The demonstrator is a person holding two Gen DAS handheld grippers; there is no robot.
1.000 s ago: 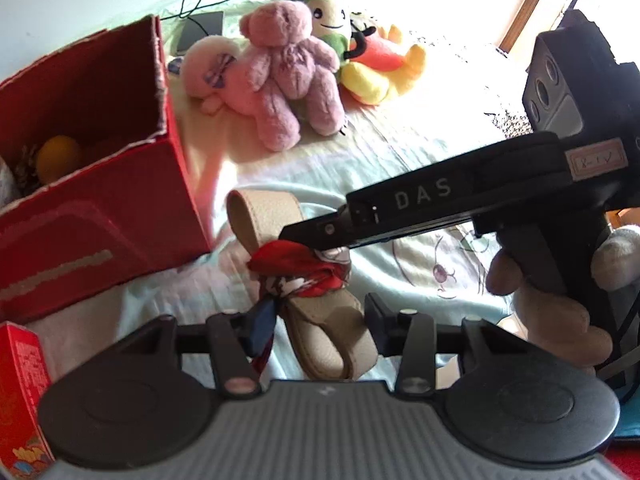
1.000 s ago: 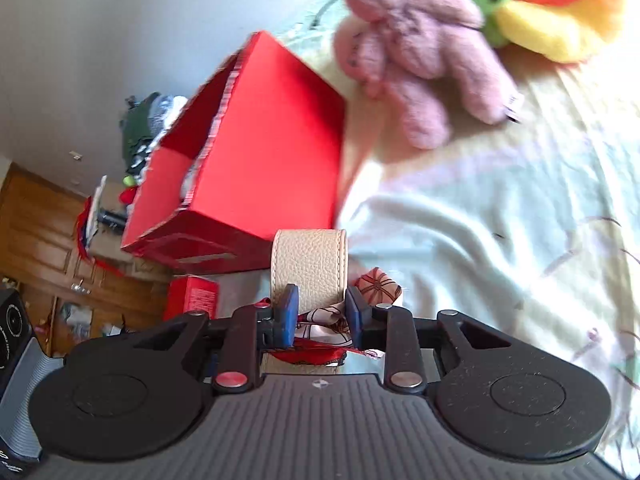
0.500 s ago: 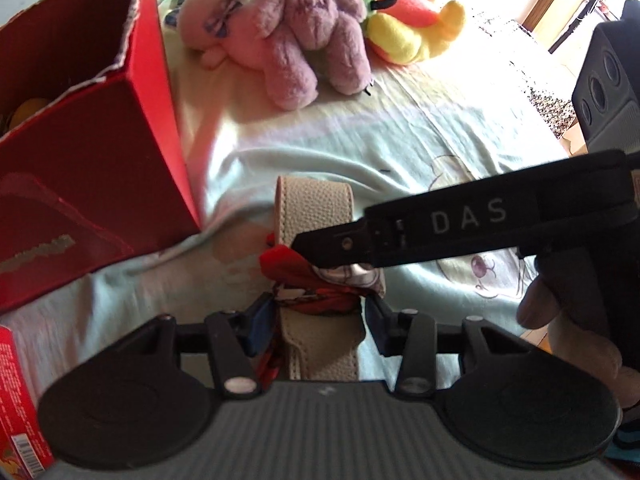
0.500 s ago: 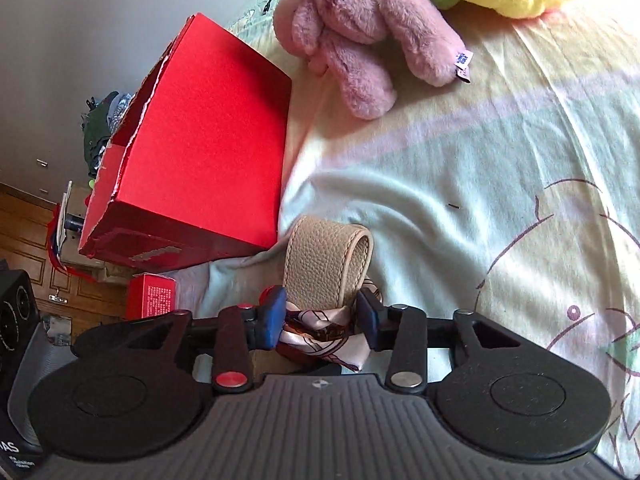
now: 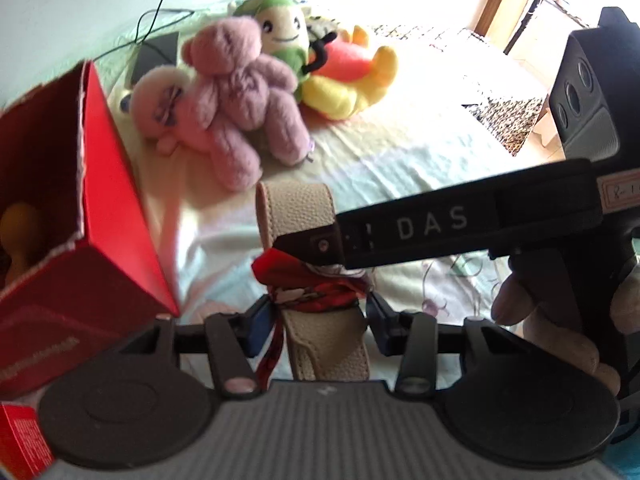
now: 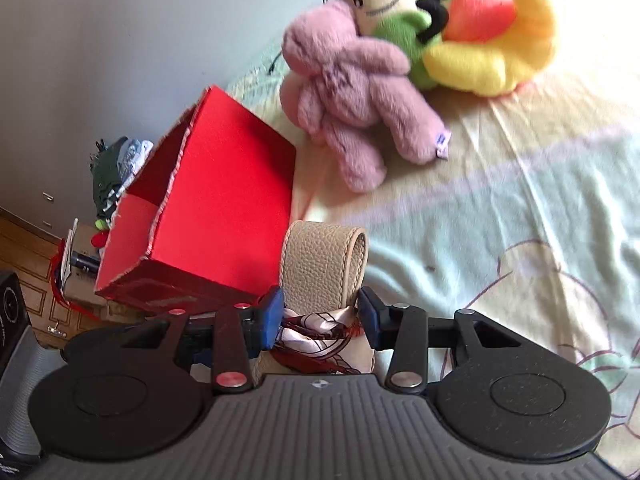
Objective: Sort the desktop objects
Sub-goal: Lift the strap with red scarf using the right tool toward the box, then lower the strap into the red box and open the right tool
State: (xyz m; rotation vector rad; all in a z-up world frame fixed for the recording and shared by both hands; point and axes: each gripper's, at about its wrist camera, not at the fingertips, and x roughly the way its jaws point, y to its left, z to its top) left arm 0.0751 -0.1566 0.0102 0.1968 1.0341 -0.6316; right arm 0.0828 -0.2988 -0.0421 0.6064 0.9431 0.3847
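I have the beige leather strap (image 5: 312, 320) with the red patterned scarf (image 5: 316, 284) knotted round it caught between both tools, lifted over the sheet just beside the red box (image 5: 100, 216). My left gripper (image 5: 316, 320) brackets the strap below the knot; its jaws sit wide on either side and I cannot tell whether they actually press it. My right gripper (image 6: 318, 316) comes in from the side and closes around the scarf bundle; in its own view the blue pads flank the silk closely, so I judge it clenched on the scarf. I take the two-tool hold to be for control: the strap is limp and looped, and one pinch alone would let it swing. The box stands open-topped with something yellow (image 5: 18, 236) already inside, which I read as the sorting target.

Beyond that, a pink plush bear (image 5: 240, 96) leans against a green-headed doll (image 5: 284, 36) and a yellow-and-red plush (image 5: 348, 80). Everything rests on a pale printed bedsheet (image 6: 500, 220), soft and wrinkled, so the box may shift if nudged. A charger cable (image 5: 160, 20) runs up the pale wall; a smaller red carton (image 5: 20, 440) sits at the near edge.
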